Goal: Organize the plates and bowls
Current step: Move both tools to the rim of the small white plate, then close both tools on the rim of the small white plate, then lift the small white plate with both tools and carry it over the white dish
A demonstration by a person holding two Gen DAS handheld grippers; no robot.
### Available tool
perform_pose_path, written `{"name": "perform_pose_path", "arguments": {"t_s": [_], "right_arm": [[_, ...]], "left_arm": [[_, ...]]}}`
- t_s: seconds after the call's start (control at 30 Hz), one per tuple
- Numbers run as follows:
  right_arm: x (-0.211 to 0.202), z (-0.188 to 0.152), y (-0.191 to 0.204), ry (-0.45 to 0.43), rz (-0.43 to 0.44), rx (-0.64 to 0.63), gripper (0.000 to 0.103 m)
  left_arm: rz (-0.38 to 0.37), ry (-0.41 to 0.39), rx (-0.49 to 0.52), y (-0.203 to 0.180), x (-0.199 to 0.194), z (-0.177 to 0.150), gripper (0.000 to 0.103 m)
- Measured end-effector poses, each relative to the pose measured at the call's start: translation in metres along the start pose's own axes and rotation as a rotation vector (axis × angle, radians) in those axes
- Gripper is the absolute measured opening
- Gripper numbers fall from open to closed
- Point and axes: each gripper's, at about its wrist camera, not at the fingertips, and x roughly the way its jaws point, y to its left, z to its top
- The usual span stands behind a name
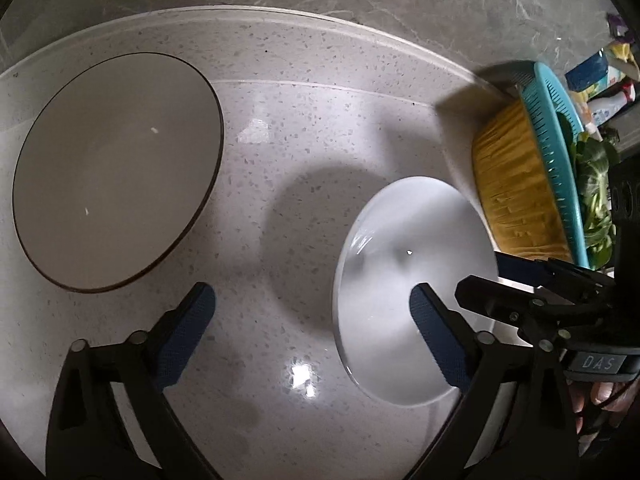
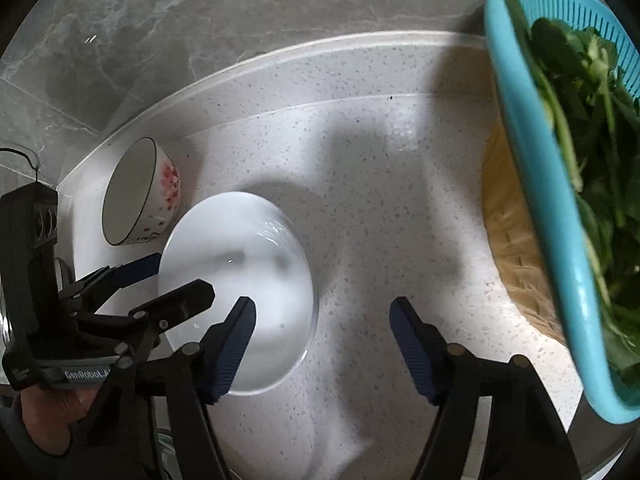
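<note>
I am looking down on a pale speckled stone counter [image 1: 304, 128] with glossy highlights and soft shadows on it. Its raised back edge runs along a wall of grey veined marble-look tiles [image 2: 168, 24].

A white plate [image 1: 404, 264] lies flat on the counter between my two hands. My left gripper [image 1: 312, 312] stands wide, nothing pressed between its blue pads; its right finger hangs over the plate's near side, the left one over bare counter. My right gripper [image 2: 322, 326] is also parted, with nothing between its fingers; its left finger is over the white plate's edge, its right over bare stone. Whether any pad touches the plate I cannot tell.

To the left in the left wrist view, well apart from the white plate, sits a large grey plate with a dark rim [image 1: 116, 172]. In the right wrist view a white bowl with pink flowers [image 2: 140, 196] stands just beside the white plate, near the counter's back edge.

On the right side a turquoise colander [image 2: 532, 208] full of leafy greens [image 2: 588, 120] rests in a yellow woven basket [image 1: 516, 184]. Beyond it, bottles and packets [image 1: 600, 80] crowd the far corner, too blurred to name.
</note>
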Motion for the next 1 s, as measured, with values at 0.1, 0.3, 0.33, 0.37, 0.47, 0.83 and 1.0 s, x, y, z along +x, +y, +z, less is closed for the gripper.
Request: {"name": "perform_pose_path", "arguments": {"t_s": [0.1,0.3,0.33,0.37,0.47,0.83,1.0], "right_arm": [[0.004,-0.001,-0.003,0.009,0.004,0.015,0.069],[0.014,0.000,-0.005,0.026,0.000,0.031,0.058],[0.016,0.000,-0.004,0.029,0.001,0.031,0.058],[0.018,0.000,-0.004,0.035,0.005,0.030,0.058],[0.021,0.001,-0.005,0.040,0.012,0.032,0.048],[0.026,0.004,-0.003,0.069,0.081,0.021,0.011],[0.027,0.003,-0.008,0.072,0.121,0.042,0.010]], "left_arm": [[0.036,0.008,0.009,-0.001,0.007,-0.001,0.069],[0.027,0.031,0.021,-0.004,0.018,0.003,0.055],[0.019,0.031,0.020,-0.004,0.020,0.004,0.055],[0.008,0.029,0.017,-0.005,0.021,0.005,0.055],[-0.003,0.027,0.016,-0.006,0.021,0.009,0.055],[-0.090,0.047,0.037,-0.012,0.025,0.010,0.015],[-0.110,0.054,0.034,-0.009,0.023,0.006,0.014]]}}
